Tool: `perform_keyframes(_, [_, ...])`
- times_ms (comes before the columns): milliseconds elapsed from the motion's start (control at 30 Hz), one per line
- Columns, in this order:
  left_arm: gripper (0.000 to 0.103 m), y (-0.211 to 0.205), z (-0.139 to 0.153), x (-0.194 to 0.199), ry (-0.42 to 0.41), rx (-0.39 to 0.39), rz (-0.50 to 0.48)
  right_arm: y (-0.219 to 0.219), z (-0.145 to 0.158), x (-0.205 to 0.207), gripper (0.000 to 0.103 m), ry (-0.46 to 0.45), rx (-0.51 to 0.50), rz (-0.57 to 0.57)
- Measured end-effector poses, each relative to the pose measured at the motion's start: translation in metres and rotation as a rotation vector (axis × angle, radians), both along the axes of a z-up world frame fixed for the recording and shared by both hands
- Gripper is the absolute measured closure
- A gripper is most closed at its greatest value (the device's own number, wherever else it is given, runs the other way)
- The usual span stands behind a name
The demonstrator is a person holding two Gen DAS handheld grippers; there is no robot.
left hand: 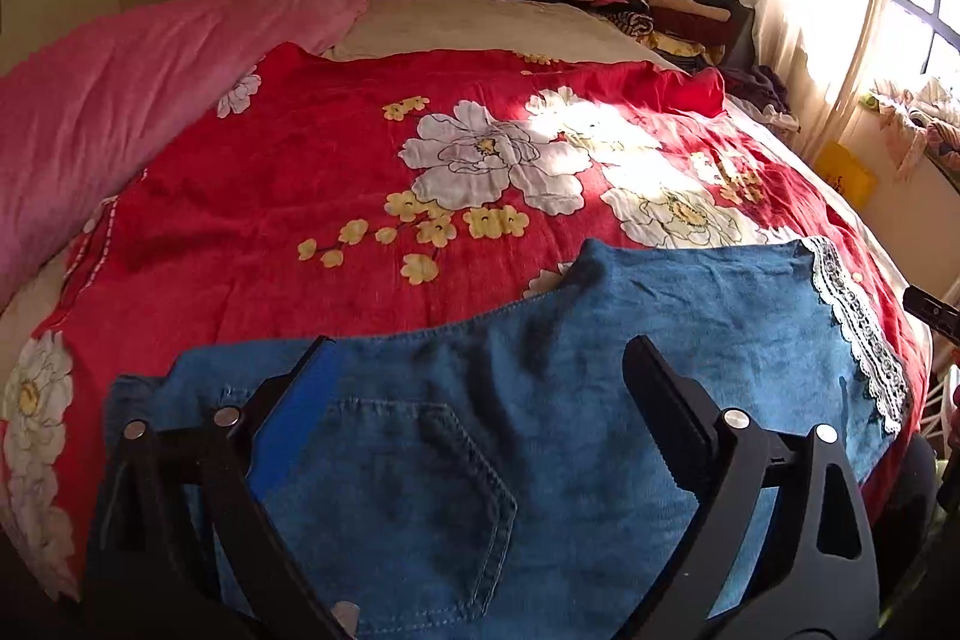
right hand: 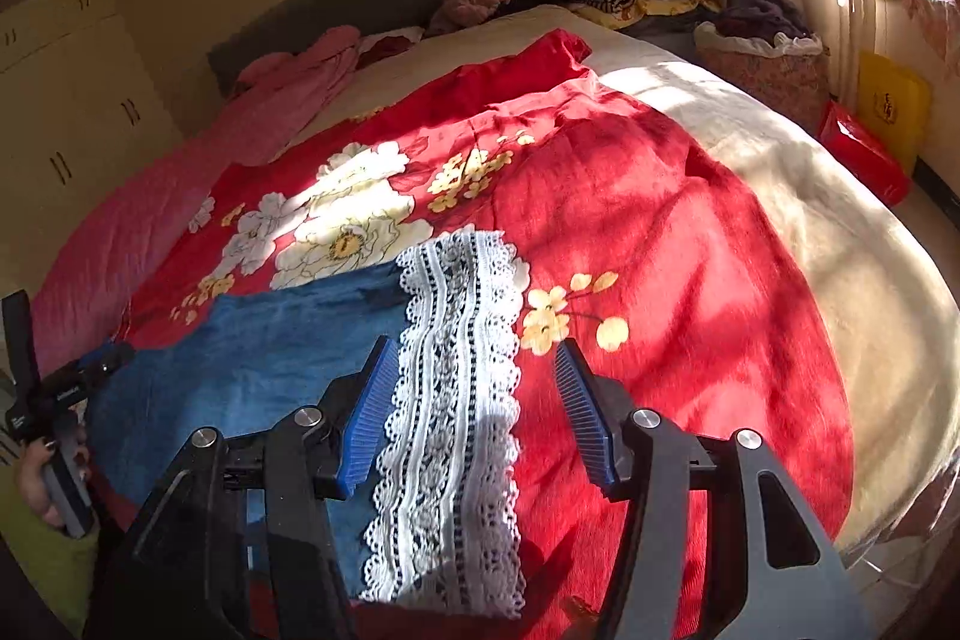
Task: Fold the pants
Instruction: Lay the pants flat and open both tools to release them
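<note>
blue pants (left hand: 600,370) lie on a red floral blanket (left hand: 336,148) in a sunlit bedroom; both grippers' jaws spread.

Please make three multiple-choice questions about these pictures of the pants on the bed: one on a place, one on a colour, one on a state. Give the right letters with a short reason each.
1. Where do the pants lie?
A. on the red flowered blanket
B. on the floor
C. on the clothes pile

2. What colour is the lace trim at the hem?
A. yellow
B. white
C. pink

3. How is the right gripper?
A. shut on the lace
B. open above the lace
C. out of view

Answers: 1 A, blanket shows all around the denim; 2 B, white lace with dark lines; 3 B, fingers spread apart, lace between them.
</note>
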State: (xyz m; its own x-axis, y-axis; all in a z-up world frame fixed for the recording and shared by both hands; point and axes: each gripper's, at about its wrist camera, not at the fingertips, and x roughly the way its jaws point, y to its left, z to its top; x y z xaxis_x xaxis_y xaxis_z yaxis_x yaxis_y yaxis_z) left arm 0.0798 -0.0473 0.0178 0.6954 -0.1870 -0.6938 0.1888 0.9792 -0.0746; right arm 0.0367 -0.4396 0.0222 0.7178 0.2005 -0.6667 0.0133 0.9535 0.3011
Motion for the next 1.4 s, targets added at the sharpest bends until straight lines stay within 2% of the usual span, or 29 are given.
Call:
perform_keyframes(67, [0.014, 0.002, -0.005, -0.009, 0.015, 0.012, -0.011, 0.006, -0.003, -0.012, 0.050, 0.036, -0.015, 0.022])
perform_keyframes(200, [0.013, 0.002, -0.015, -0.021, 0.029, 0.059, -0.021, 0.012, -0.015, -0.029, 0.050, 0.107, 0.041, 0.034])
perform_keyframes(333, [0.013, 0.002, -0.032, -0.024, 0.084, 0.132, -0.006, 0.015, -0.022, -0.028, 0.050, 0.158, 0.009, 0.006])
perform_keyframes(467, [0.012, 0.010, -0.046, -0.022, 0.126, 0.179, 0.021, 0.022, -0.036, -0.023, 0.048, 0.232, 0.000, 0.041])
perform_keyframes(500, [0.012, 0.013, -0.050, -0.022, 0.137, 0.182, 0.022, 0.026, -0.038, -0.024, 0.051, 0.239, -0.019, 0.061])
perform_keyframes(600, [0.012, 0.022, -0.056, -0.023, 0.164, 0.154, 0.021, 0.038, -0.034, -0.033, 0.085, 0.220, -0.109, 0.120])
perform_keyframes(700, [0.012, 0.025, -0.053, -0.025, 0.161, 0.145, 0.021, 0.032, -0.025, -0.042, 0.087, 0.202, -0.107, 0.125])
perform_keyframes(767, [0.012, 0.027, -0.053, -0.026, 0.163, 0.140, 0.018, 0.030, -0.031, -0.044, 0.087, 0.226, -0.109, 0.118])
perform_keyframes(867, [0.012, 0.027, -0.055, -0.027, 0.159, 0.143, 0.011, 0.025, -0.039, -0.045, 0.082, 0.246, -0.083, 0.096])
perform_keyframes(933, [0.012, 0.027, -0.055, -0.028, 0.156, 0.139, 0.009, 0.021, -0.034, -0.046, 0.071, 0.246, -0.064, 0.084])
perform_keyframes(967, [0.012, 0.028, -0.055, -0.028, 0.154, 0.135, 0.007, 0.020, -0.029, -0.048, 0.069, 0.239, -0.066, 0.080])
perform_keyframes(1067, [0.012, 0.030, -0.052, -0.030, 0.152, 0.119, 0.007, 0.016, -0.015, -0.055, 0.055, 0.204, -0.102, 0.051])
perform_keyframes(1100, [0.012, 0.030, -0.051, -0.032, 0.152, 0.114, 0.007, 0.014, -0.011, -0.057, 0.046, 0.194, -0.113, 0.038])
perform_keyframes(1200, [0.011, 0.031, -0.045, -0.034, 0.151, 0.098, 0.014, 0.012, -0.001, -0.064, 0.043, 0.161, -0.128, 0.015])
perform_keyframes(1300, [0.010, 0.034, -0.034, -0.039, 0.133, 0.087, 0.022, 0.014, 0.010, -0.067, 0.029, 0.121, -0.129, 0.001])
perform_keyframes(1400, [0.010, 0.037, -0.022, -0.045, 0.105, 0.084, 0.033, 0.026, 0.023, -0.068, 0.023, 0.068, -0.137, 0.015])
